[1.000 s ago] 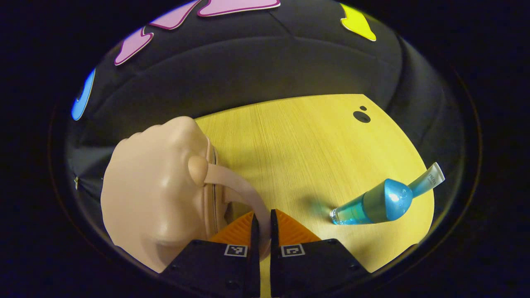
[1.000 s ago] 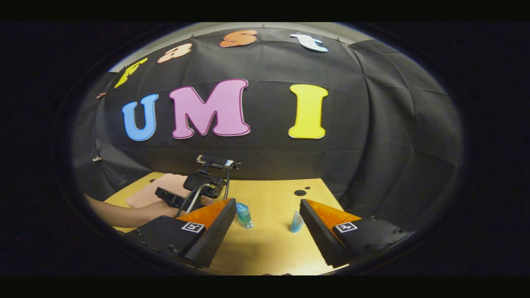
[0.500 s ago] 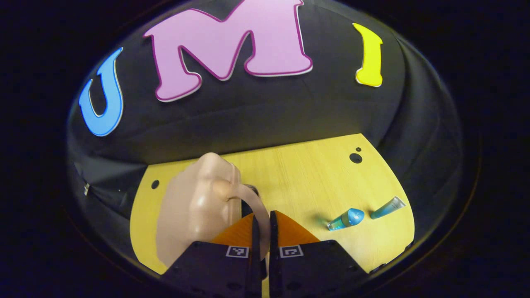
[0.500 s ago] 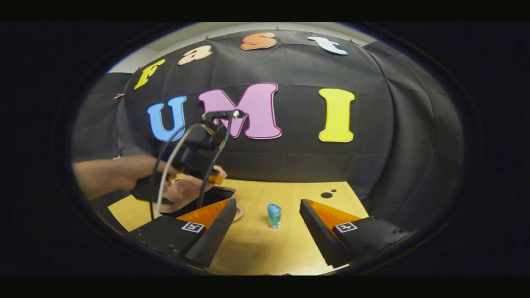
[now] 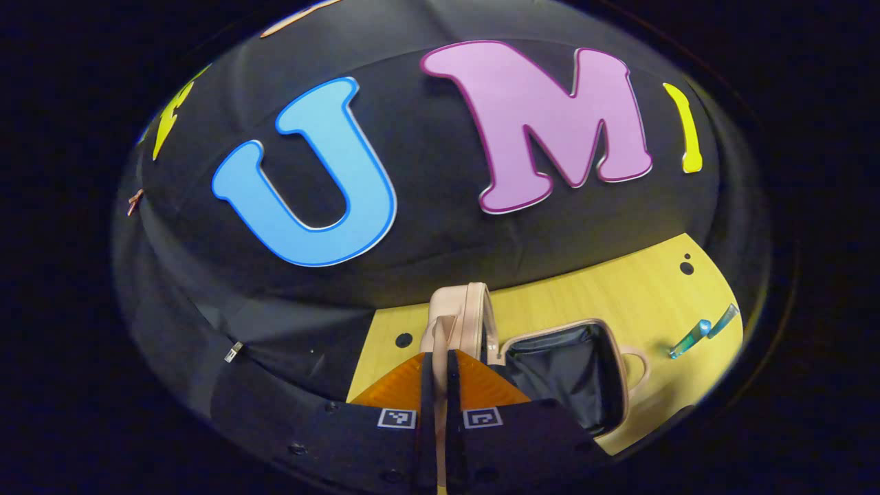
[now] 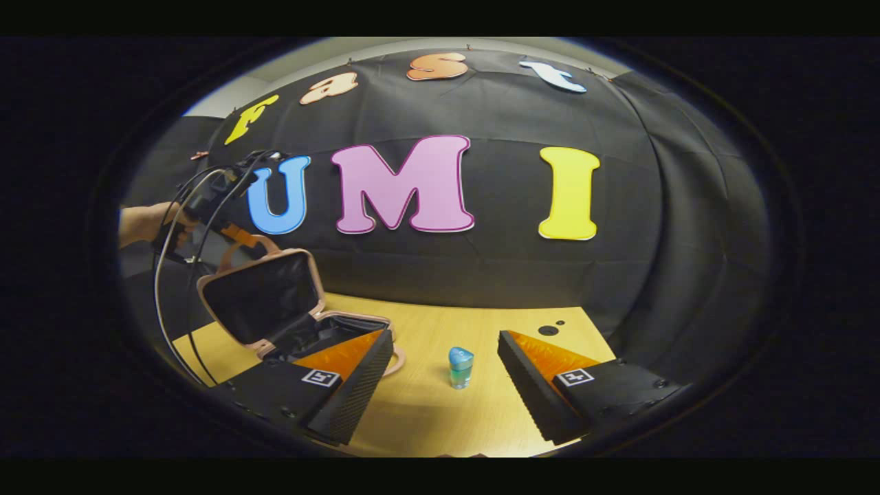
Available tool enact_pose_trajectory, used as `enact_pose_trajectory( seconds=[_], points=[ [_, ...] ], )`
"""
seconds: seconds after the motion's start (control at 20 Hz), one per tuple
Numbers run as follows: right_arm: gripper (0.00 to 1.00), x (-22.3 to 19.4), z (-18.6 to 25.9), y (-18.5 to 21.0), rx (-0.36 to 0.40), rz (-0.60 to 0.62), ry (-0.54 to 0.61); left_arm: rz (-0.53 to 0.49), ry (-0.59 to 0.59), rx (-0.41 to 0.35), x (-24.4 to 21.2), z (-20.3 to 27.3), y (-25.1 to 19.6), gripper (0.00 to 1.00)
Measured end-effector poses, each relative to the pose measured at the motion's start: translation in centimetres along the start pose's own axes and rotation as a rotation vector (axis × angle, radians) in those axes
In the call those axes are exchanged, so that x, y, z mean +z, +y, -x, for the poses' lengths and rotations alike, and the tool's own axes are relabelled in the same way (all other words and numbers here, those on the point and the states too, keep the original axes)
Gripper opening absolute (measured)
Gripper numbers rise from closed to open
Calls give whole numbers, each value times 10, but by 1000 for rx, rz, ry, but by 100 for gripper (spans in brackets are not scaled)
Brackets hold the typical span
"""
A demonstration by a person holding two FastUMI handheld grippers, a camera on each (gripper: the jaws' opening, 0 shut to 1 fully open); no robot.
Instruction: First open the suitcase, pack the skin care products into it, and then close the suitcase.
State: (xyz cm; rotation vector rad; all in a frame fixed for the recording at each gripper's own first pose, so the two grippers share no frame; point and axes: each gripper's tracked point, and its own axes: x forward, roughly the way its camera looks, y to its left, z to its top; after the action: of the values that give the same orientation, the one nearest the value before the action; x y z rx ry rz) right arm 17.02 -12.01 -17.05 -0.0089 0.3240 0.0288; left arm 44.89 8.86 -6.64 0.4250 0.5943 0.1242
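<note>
We have swung the lid [image 6: 258, 302] up since the earlier frame; left gripper [image 5: 440, 364] jaws clamp its handle [image 5: 440, 337]. Opening is nearly done. Right gripper [image 6: 443, 364], jaws apart, should next take the bottle [image 6: 460, 366], lower centre.

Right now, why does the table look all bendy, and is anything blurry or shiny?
Left gripper view: the fisheye lens curves the table edge; the blue bottle sits small and smeared near the rim. Right gripper view: the table looks straighter, the bottle is sharp with a small glint on its cap, the open suitcase lining stays dark.
</note>
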Motion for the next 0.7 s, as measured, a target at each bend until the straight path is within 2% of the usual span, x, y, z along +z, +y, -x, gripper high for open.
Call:
enact_pose_trajectory(
  seconds=[0.1, 0.2, 0.35, 0.45, 0.6, 0.7],
  points=[
    [97, 5, -8, -1, -40, 123, -42, -47, -13, 53, -24, -36, 43, 11],
    [97, 0, -16, 7, -58, 156, -26, -54, 25, 80, -58, -75, 73, 11],
    [96, -10, -20, 21, -102, 90, 25, 48, 88, 79, -104, -124, 78, 11],
    [96, -13, -24, 27, -154, 101, 20, 96, 133, 62, -130, -145, 75, 11],
    [94, -29, -27, 35, -181, 105, 36, 124, 170, 22, -155, -168, 65, 10],
    [97, -41, -27, 40, -192, 114, 59, 123, 189, -6, -169, -185, 57, 11]
  ],
)
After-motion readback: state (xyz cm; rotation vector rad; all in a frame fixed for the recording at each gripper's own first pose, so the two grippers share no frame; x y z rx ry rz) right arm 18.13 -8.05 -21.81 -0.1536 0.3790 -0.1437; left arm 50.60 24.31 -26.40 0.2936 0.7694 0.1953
